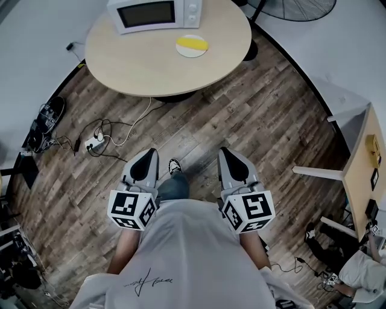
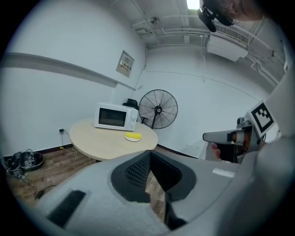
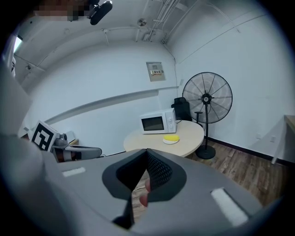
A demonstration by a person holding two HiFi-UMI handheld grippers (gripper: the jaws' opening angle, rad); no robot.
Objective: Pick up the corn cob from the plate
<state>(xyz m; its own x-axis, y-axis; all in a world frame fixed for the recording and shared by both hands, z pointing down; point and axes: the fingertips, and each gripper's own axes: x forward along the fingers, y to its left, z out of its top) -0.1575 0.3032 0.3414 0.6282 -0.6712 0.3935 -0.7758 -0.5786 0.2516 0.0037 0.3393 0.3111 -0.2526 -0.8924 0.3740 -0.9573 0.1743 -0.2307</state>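
The yellow corn cob [image 1: 192,42] lies on a white plate [image 1: 183,52] towards the round worktop's [image 1: 151,69] right edge, right of the microwave [image 1: 154,13]. Open wooden floor [image 1: 241,114] separates it from the left gripper [image 1: 148,155] and right gripper [image 1: 228,153], whose fingers are closed together and empty.

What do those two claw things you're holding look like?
The left claw and the right claw are both smooth grey shells with black bumpy pads inside. Behind each one sits a white cube printed with black square markers. The person wears a light grey T-shirt with a small dark scribble on it.
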